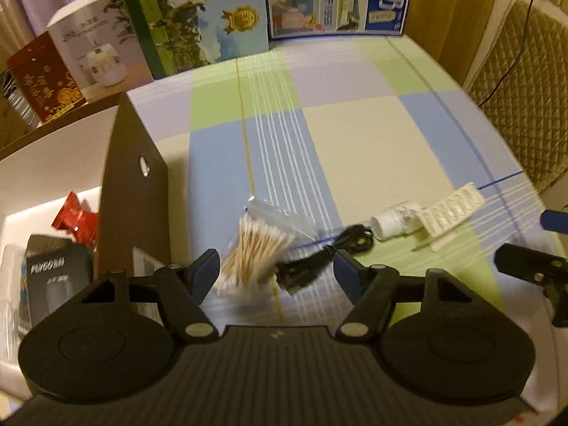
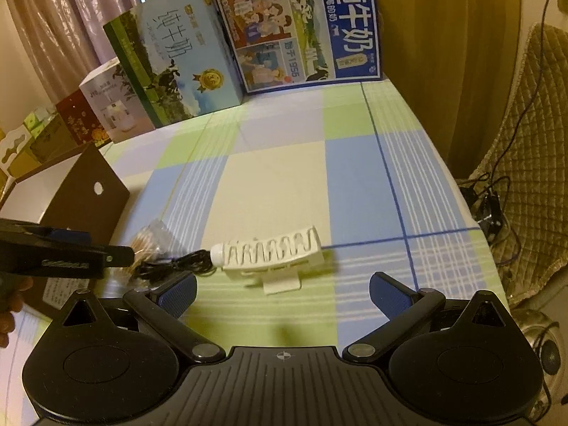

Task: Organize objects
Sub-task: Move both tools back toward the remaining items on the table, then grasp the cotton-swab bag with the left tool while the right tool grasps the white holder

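A clear bag of cotton swabs point(image 1: 254, 248) lies on the checked tablecloth between my left gripper's point(image 1: 275, 271) open fingers. A black cable point(image 1: 321, 254) lies just right of the bag. A small white bottle point(image 1: 392, 222) and a white ribbed holder point(image 1: 451, 209) lie further right. In the right wrist view the ribbed holder point(image 2: 271, 248) lies just ahead of my open, empty right gripper point(image 2: 282, 293), with the cable point(image 2: 174, 266) and the swab bag point(image 2: 149, 241) to its left. The left gripper point(image 2: 117, 254) shows at the left edge there.
An open cardboard box point(image 1: 133, 184) at the left holds a red packet point(image 1: 76, 218) and a dark box point(image 1: 58, 280). Milk cartons point(image 2: 298, 32) and other boxes point(image 2: 110, 106) stand along the table's far edge. A quilted chair point(image 2: 532, 163) with cables is at the right.
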### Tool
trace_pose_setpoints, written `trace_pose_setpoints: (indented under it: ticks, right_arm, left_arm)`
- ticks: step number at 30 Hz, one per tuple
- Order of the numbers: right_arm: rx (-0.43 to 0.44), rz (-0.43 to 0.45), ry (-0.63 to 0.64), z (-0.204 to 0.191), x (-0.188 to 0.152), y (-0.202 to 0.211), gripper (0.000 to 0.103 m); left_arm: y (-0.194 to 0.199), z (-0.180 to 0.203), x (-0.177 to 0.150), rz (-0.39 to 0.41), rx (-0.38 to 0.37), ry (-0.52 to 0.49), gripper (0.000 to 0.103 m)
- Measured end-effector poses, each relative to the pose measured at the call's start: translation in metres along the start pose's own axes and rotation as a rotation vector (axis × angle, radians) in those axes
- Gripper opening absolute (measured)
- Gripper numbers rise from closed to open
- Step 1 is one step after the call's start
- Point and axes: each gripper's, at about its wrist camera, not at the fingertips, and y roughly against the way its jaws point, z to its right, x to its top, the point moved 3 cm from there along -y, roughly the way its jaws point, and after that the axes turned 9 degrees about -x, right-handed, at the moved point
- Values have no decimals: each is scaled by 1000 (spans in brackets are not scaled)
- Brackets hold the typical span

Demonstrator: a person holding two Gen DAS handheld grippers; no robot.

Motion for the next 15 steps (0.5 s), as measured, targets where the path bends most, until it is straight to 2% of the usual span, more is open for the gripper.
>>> trace_pose_setpoints:
  ticks: [2,8,11,15]
  right_arm:
    - [0,-8,1,0,2,-7,101]
    - [5,-26,-4,2,8,-22,101]
    - [14,-25,11,-1,9,-28,101]
    - [9,-27,44,-7,9,-37,101]
  left_arm:
    - [-14,-4,5,-30,3,-2,63]
    - [-49,-15,9,-116,6,-21,65]
    - [-55,-21,13,-117,0,4,64]
    - [-66,-29,10,-157,36,41,61]
